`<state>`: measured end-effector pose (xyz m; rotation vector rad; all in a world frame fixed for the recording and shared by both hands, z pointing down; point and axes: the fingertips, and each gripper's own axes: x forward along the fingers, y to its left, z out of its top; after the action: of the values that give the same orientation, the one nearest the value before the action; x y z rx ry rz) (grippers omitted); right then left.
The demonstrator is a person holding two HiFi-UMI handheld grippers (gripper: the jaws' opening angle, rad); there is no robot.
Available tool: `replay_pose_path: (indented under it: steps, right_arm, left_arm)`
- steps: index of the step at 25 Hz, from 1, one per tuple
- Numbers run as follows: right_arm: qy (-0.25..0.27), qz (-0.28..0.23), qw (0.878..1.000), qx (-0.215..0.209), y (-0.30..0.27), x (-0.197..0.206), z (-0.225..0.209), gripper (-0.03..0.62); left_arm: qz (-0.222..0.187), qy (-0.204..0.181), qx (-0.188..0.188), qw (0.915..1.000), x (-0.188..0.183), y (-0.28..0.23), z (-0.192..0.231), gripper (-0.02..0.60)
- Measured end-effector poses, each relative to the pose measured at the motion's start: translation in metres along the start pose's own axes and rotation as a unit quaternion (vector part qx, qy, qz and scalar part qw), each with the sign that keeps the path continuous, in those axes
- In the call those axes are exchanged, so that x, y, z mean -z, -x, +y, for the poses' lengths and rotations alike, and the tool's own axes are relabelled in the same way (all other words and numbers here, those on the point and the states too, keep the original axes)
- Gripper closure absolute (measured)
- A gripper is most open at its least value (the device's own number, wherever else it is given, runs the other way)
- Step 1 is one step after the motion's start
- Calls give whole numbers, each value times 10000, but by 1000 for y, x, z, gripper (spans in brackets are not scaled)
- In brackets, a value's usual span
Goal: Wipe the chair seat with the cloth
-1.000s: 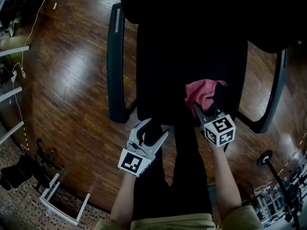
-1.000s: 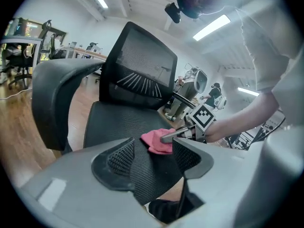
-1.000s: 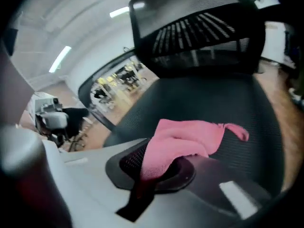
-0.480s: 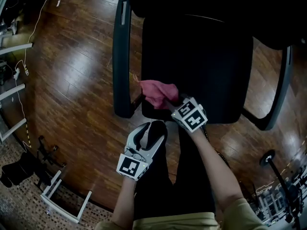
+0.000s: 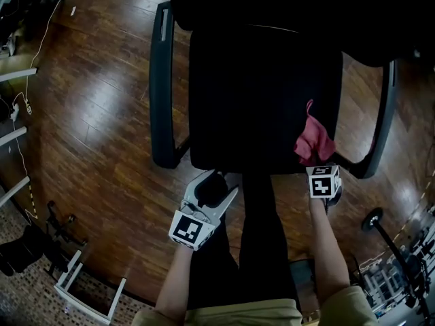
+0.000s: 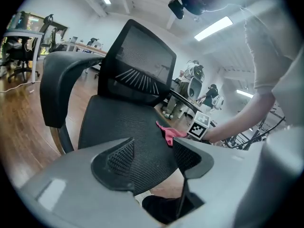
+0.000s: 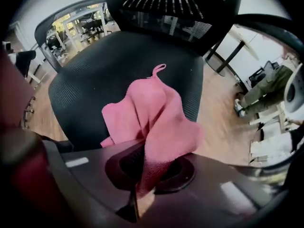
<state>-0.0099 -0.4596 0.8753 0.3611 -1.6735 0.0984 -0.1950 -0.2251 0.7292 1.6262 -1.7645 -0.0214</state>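
Right tongs (image 5: pixel 313 161) at lower right of head view, pointing steeply down, clamped on pink cloth (image 5: pixel 313 140) — fold of it pinched between pads, rest bunched above them. Cloth sits at right front corner of black mesh chair seat (image 5: pixel 258 94), close to right armrest (image 5: pixel 384 121). Left tongs (image 5: pixel 216 184) at lower centre-left, just off seat's front edge — jaws partly apart, nothing between them. Dark wooden floor (image 5: pixel 102 114) around chair.
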Motion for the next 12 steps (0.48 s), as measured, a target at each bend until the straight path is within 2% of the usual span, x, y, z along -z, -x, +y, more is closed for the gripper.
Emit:
replay_pose_path:
  steps: [2, 3, 4, 5, 6, 7, 9, 10, 12]
  right_arm:
    - [-74, -96, 9999, 76, -1, -1, 1, 577]
    - [-213, -273, 9994, -99, -1, -9, 9, 577]
    - [-395, -578, 9963, -493, 2, -23, 24, 577]
    - [-553, -988, 9876, -1089, 9, -43, 48, 577]
    - [-605, -1425, 9713, -1808, 21, -67, 80, 577]
    - [-501, -1790, 9488, -2556, 36, -90, 118, 577]
    - [95, -2098, 9000, -3819, 66, -122, 199, 577]
    - [479, -2077, 8804, -4236, 77, -131, 237, 577]
    - [1154, -1951, 8546, -4672, 86, -143, 298, 577]
  left_arm:
    - [-16, 1, 29, 10000, 2, 0, 0, 342]
    - [-24, 4, 30, 10000, 3, 2, 1, 342]
    - [-24, -7, 26, 10000, 3, 3, 2, 342]
    - [-13, -28, 23, 10000, 1, 6, 4, 342]
    - [7, -46, 18, 10000, 0, 9, 6, 342]
    - [48, -53, 4, 10000, 1, 14, 7, 342]
    - [200, -61, -62, 9998, 7, 24, 11, 342]
    - [259, -61, -94, 9996, 11, 29, 13, 342]
    - [325, -35, -137, 9994, 16, 38, 15, 342]
